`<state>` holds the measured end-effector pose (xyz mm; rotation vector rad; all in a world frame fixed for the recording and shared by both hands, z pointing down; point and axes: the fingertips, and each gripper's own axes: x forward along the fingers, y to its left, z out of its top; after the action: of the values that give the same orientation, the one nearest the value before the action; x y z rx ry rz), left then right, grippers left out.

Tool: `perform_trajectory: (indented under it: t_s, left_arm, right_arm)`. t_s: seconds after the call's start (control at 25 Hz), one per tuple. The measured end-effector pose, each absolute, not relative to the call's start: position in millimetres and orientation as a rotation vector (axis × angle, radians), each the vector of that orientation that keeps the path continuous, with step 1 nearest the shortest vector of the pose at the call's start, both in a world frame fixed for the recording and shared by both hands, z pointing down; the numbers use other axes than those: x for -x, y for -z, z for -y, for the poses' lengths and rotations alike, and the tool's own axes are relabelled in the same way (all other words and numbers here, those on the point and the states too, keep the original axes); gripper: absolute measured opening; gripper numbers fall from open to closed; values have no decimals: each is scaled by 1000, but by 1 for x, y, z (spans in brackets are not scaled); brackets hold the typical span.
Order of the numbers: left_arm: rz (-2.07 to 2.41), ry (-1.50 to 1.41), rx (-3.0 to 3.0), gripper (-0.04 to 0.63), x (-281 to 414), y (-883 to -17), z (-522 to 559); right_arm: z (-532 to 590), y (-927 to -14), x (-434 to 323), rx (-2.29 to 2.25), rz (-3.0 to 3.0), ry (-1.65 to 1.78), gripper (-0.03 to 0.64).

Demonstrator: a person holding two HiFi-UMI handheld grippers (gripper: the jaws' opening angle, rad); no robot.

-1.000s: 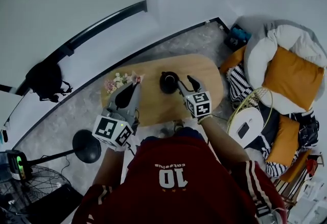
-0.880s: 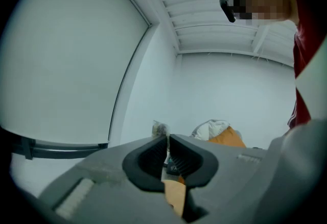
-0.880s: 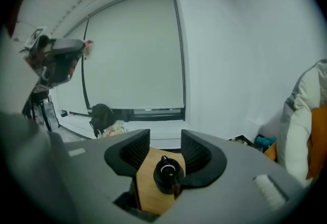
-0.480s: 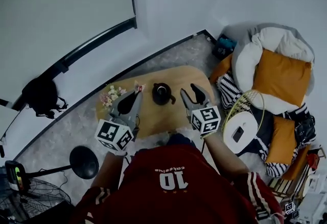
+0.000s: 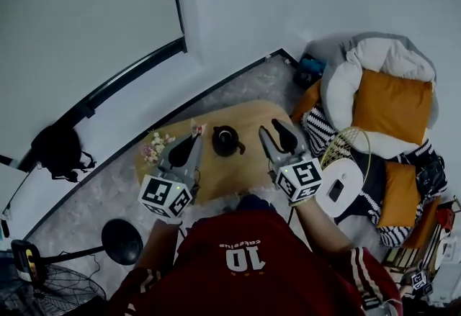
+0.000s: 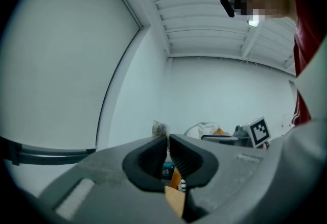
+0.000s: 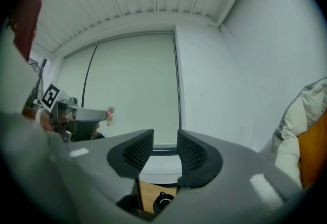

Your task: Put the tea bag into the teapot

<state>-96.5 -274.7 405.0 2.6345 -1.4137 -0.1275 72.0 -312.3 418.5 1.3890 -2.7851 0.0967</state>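
Note:
A small black teapot [image 5: 225,140] stands on the oval wooden table [image 5: 252,114]; the right gripper view shows the teapot [image 7: 162,201] far below the jaws. My left gripper [image 5: 194,134] hovers left of the pot, shut on the tea bag [image 5: 197,130], which sticks out past the closed pads [image 6: 160,129]. The left gripper [image 6: 168,141] points level at the wall. My right gripper [image 5: 271,125] is held high to the right of the pot. Its jaws [image 7: 165,139] have just been closing but stand apart with nothing between them. In the right gripper view the tea bag [image 7: 109,112] hangs at the left gripper's tip.
A bunch of flowers [image 5: 152,148] lies at the table's left end. A white beanbag with orange cushions [image 5: 389,102], a striped cushion and a white round device [image 5: 338,185] crowd the right. A black round stand base [image 5: 121,241] and a fan sit on the floor at left.
My right gripper has risen and drawn away to the right of the teapot. The left gripper with the tea bag has shifted only slightly. The head view has tilted.

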Motion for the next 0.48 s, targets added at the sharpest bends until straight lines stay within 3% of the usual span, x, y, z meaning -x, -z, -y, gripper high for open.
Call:
perform_trajectory:
  t_s: [0.48]
  left_arm:
    - [1392,92,-2659,18,88,-413,277]
  right_arm:
    - [305,-415,-89,-1486,2727,-124,14]
